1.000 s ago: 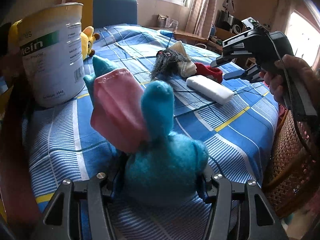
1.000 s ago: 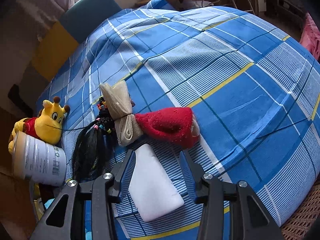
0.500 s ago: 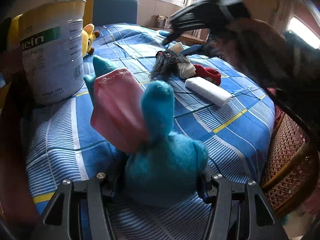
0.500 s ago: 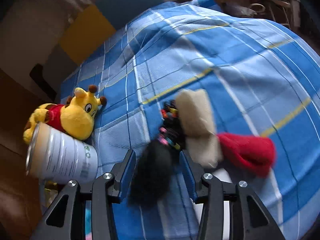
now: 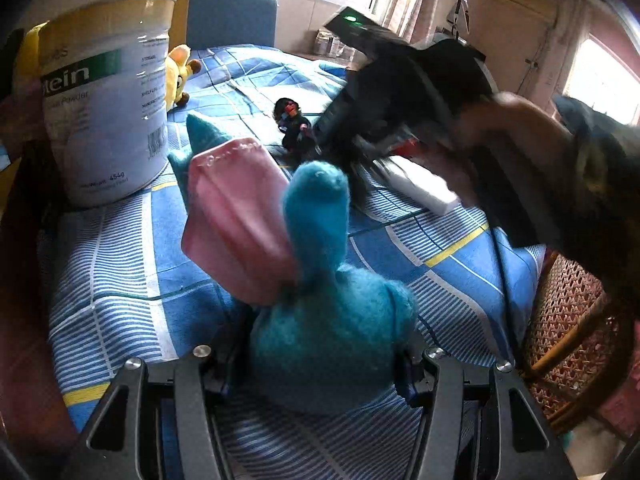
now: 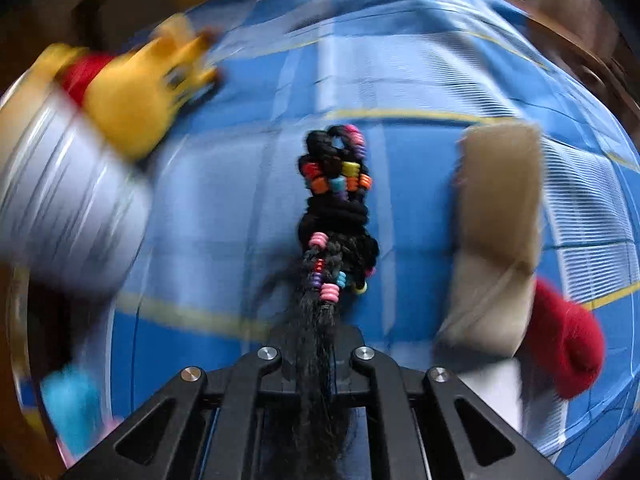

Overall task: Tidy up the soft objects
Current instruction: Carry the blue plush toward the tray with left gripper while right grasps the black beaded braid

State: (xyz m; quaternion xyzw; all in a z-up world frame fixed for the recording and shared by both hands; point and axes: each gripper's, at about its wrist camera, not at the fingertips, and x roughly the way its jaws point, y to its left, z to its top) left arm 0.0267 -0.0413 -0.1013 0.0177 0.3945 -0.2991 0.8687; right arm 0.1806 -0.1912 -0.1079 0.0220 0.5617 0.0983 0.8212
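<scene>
My left gripper point(image 5: 316, 368) is shut on the body of a blue plush toy point(image 5: 320, 312) with a pink wing, upright on the blue plaid cloth point(image 5: 120, 264). My right gripper point(image 6: 318, 344) points steeply down, with its jaws shut on the loose end of a black braided hairpiece point(image 6: 336, 184) strung with coloured beads. In the left wrist view that hairpiece point(image 5: 294, 126) lies mid-table under the blurred right gripper and hand. A yellow plush point(image 6: 140, 92), a beige fabric bow point(image 6: 496, 232) and a red plush piece point(image 6: 564, 344) lie around it.
A tall white powder can point(image 5: 104, 96) stands at the left, with the yellow plush point(image 5: 180, 76) behind it. A white block point(image 5: 424, 188) lies near the right arm. A wicker chair point(image 5: 568, 320) borders the table's right edge, and a blue chair back stands at the far side.
The right gripper swung left from over the white block to the black hairpiece, rolled, and shut on its hair. The left gripper and blue plush stayed put.
</scene>
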